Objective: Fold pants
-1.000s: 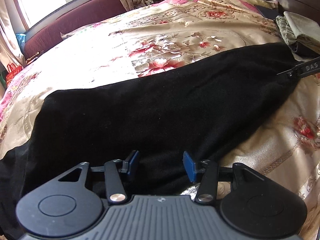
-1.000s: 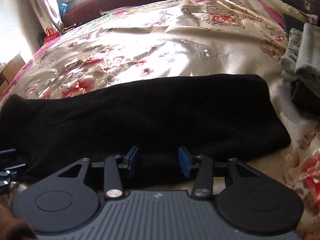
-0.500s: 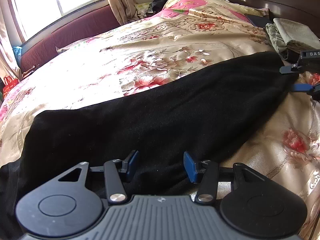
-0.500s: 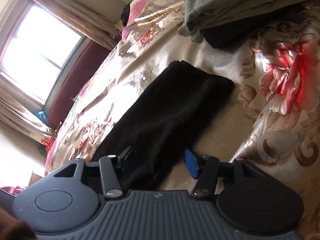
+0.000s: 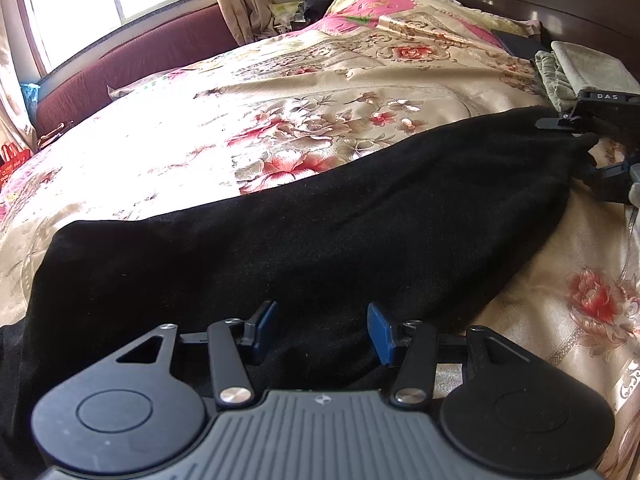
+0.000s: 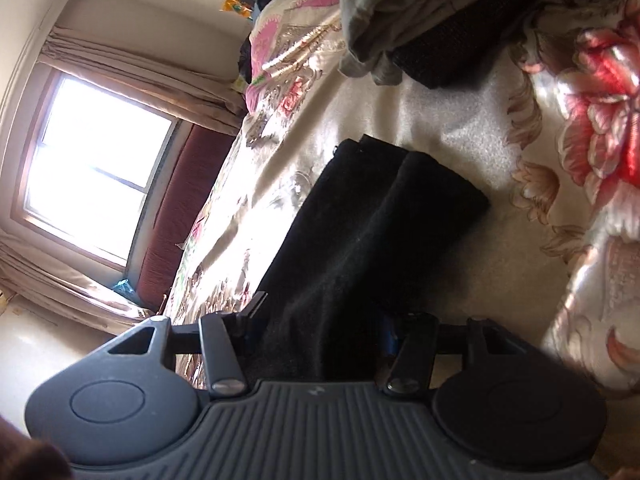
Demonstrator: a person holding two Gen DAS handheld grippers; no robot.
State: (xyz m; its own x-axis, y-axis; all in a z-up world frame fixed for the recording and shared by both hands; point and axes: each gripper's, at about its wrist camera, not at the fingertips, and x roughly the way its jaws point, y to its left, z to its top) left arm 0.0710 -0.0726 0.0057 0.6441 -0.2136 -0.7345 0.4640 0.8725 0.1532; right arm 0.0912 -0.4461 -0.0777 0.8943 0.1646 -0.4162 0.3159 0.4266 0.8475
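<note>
Black pants (image 5: 320, 236) lie flat across bed (image 5: 248, 128). Left gripper (image 5: 322, 330) & right gripper (image 6: 320, 316) fingers apart, straddling fabric, unclamped. Risk: pinching one layer only, fold skews

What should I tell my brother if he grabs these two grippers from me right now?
Left gripper: open, holding nothing, hovering over the wide end of the black pants.
Right gripper: turned on its side at the leg end. Its jaws have just been opening, with the cloth between them but not clamped.
Things: the pants lie stretched long across the flowered bedcover. A pile of folded clothes sits beyond the leg end.
Done: the pants are laid out flat with the legs together.
Left: probably pinch the leg end, carry it over towards the wide end, then fold once more.
</note>
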